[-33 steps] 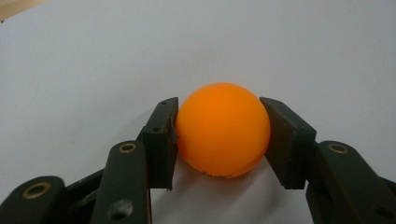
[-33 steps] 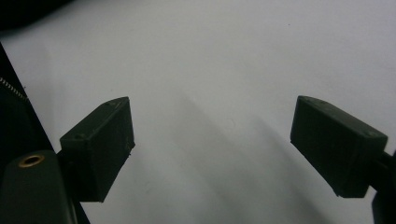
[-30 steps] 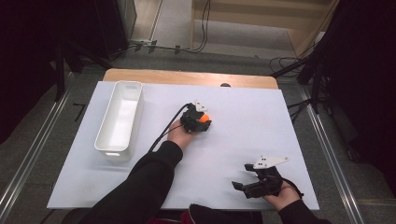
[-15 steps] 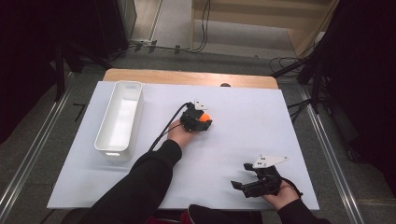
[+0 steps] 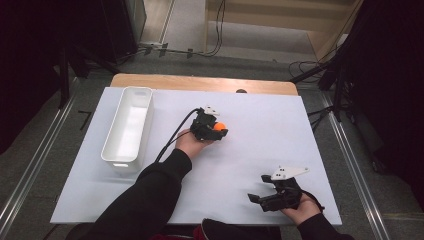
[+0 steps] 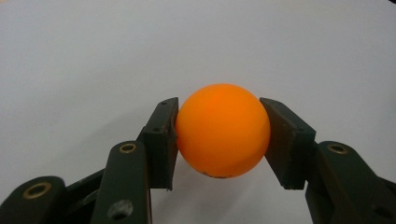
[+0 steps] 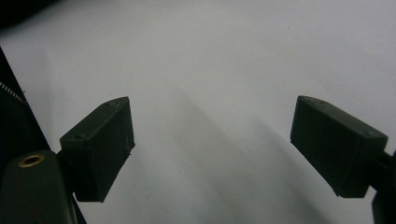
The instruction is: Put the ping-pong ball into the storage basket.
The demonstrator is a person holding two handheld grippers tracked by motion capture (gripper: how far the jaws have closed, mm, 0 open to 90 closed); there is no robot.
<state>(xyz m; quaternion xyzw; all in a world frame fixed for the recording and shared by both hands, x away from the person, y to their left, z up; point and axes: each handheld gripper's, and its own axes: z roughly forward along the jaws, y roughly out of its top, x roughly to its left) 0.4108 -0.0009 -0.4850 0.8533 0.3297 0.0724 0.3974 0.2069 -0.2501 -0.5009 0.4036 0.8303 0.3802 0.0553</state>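
Observation:
An orange ball (image 6: 223, 130) sits between the two black jaws of my left gripper (image 6: 218, 135), and both pads press on its sides. In the high view the same orange ball (image 5: 219, 127) shows at the tip of the left gripper (image 5: 216, 131), near the middle of the white table cover (image 5: 270, 125). My right gripper (image 5: 260, 192) rests low at the front right of the table, jaws wide apart. In the right gripper view the right gripper (image 7: 212, 149) has nothing but bare white surface between its pads.
A long white tray (image 5: 127, 127) lies lengthwise at the left of the table. A black cable (image 5: 175, 132) trails from the left gripper toward the person's sleeve. The wooden table edge (image 5: 200, 82) runs along the back.
The left gripper with the ball has shifted very slightly; otherwise both hands stay where they were.

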